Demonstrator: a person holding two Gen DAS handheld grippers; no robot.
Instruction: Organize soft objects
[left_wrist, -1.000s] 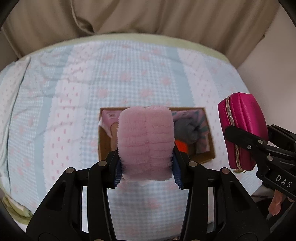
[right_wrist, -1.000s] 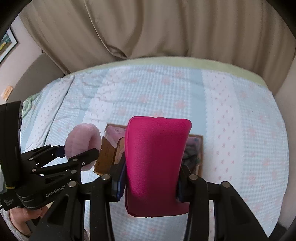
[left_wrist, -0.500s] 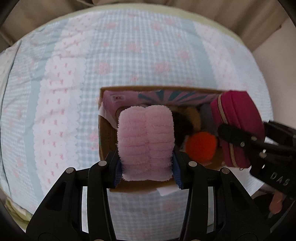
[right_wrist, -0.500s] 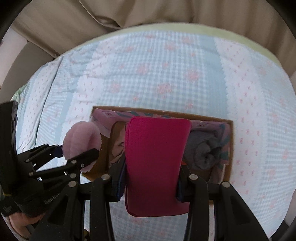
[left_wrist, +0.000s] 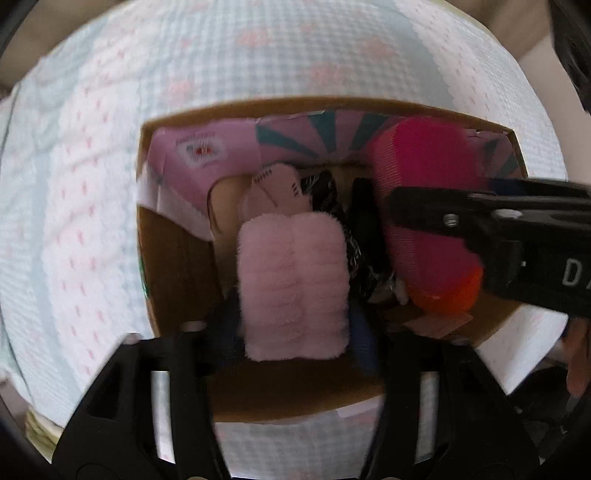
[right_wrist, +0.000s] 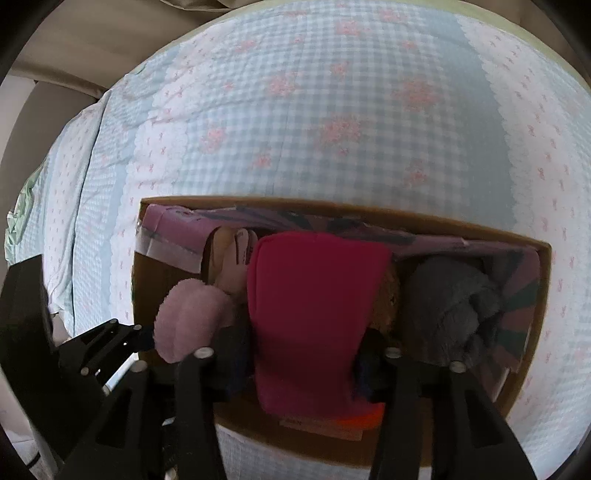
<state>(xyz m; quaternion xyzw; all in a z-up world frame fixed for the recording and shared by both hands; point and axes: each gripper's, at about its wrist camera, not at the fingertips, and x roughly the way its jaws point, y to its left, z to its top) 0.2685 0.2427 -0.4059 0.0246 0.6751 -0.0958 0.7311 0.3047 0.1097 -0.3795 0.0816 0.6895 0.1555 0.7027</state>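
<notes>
left hand-held gripper (left_wrist: 295, 328): matte black plastic, two angular fingers with cut-out webs, a silver screw head near each finger joint, blue pads on the inner faces. right hand-held gripper (right_wrist: 303, 360): same black build, silver screws, white lettering "d" on its side in the left wrist view. bare skin shows at the right edge behind it.

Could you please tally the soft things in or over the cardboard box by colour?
Light pink: 2, the fluffy pad and the stitched plush
Magenta: 1, the pouch
Grey: 1, the fuzzy bundle
Orange: 1, the ball
Black patterned: 1, the cloth
Total: 6
</notes>
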